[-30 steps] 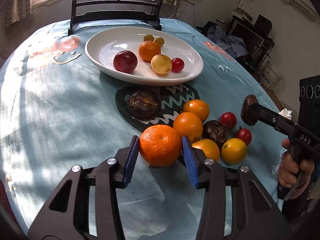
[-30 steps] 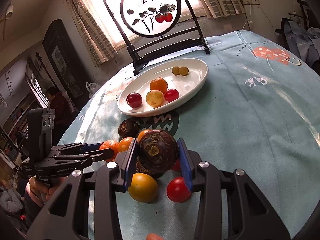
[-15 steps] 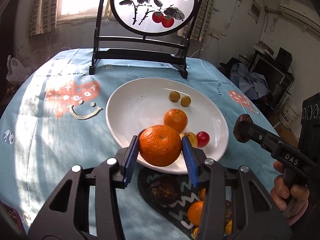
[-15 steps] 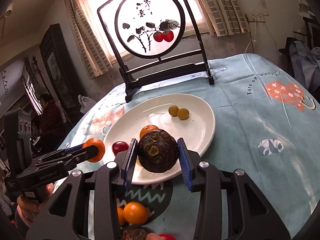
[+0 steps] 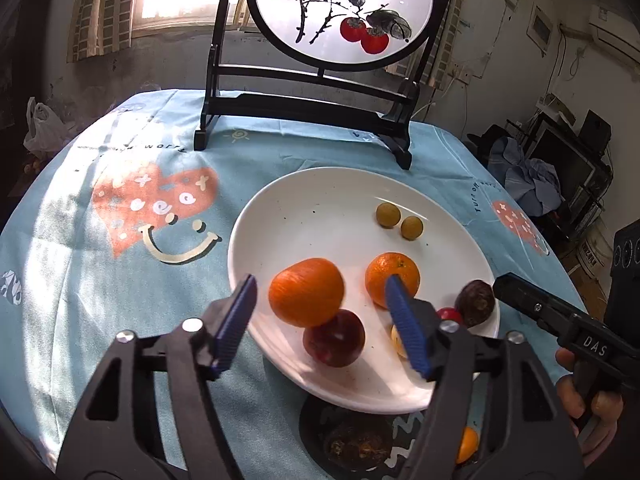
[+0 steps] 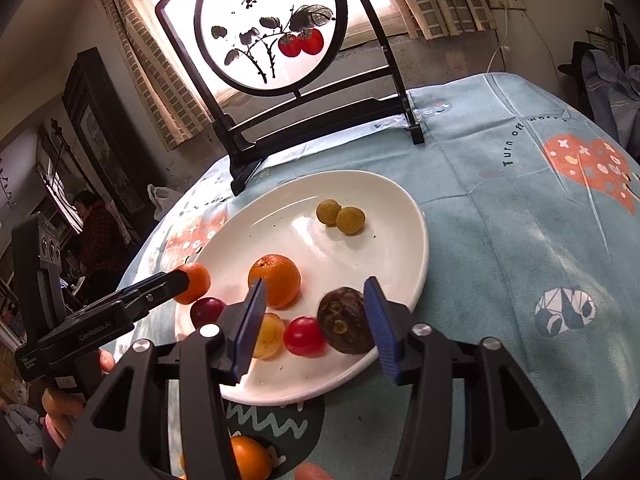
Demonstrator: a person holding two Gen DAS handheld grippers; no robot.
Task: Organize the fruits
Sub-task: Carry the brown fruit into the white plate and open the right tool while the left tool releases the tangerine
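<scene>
A white oval plate (image 5: 320, 200) (image 6: 384, 216) holds several fruits. My left gripper (image 5: 320, 320) is open over the plate's near left edge; the large orange (image 5: 306, 297) (image 6: 194, 282) sits between its jaws, free of both pads, against a dark red plum (image 5: 334, 338) (image 6: 207, 309). My right gripper (image 6: 316, 320) is open; the dark brown wrinkled fruit (image 6: 346, 320) (image 5: 475, 303) lies on the plate by its right pad. Also on the plate are a smaller orange (image 5: 393, 279) (image 6: 274, 280), a red tomato (image 6: 304, 336), a yellow fruit (image 6: 269, 335) and two small green-yellow fruits (image 5: 400, 221) (image 6: 340, 216).
A black stand with a round painted screen (image 5: 344, 12) (image 6: 272, 24) stands behind the plate. On the blue tablecloth in front of the plate lie another brown fruit (image 5: 356, 446) and oranges (image 5: 466, 444) (image 6: 250, 456) on a dark patch.
Both grippers moved forward over the plate and opened. The large orange and the brown fruit, held half a second ago, now lie released on the plate.
</scene>
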